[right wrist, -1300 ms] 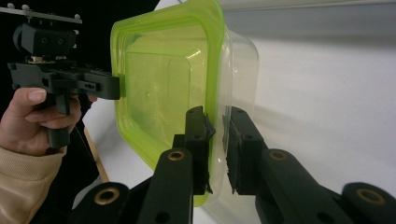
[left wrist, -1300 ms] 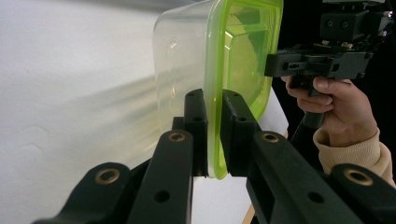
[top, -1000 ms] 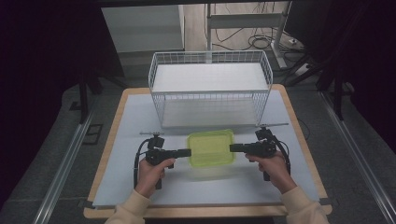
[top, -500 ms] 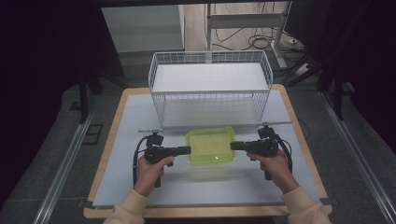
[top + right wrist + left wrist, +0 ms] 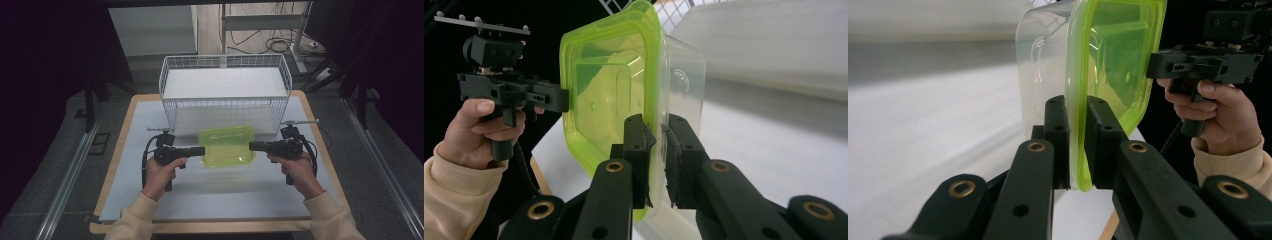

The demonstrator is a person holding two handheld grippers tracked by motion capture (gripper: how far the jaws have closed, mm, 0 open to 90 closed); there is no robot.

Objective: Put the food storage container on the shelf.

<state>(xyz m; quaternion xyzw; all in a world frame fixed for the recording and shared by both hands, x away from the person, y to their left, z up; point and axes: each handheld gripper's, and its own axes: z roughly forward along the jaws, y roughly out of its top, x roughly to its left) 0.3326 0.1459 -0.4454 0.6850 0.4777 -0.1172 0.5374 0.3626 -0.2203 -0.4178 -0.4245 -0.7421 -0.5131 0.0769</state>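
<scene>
Clear container [image 5: 226, 147] with green lid, contents not discernible, held above desk [image 5: 125, 165] before white wire basket [image 5: 225, 95]; rim pinched by left gripper [image 5: 201, 150] and right gripper [image 5: 251, 145].

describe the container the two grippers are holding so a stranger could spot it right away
On the pale table, in front of the white wire basket, a clear container is clamped between the left gripper and right gripper. Its bright lime-green lid marks it out.
</scene>
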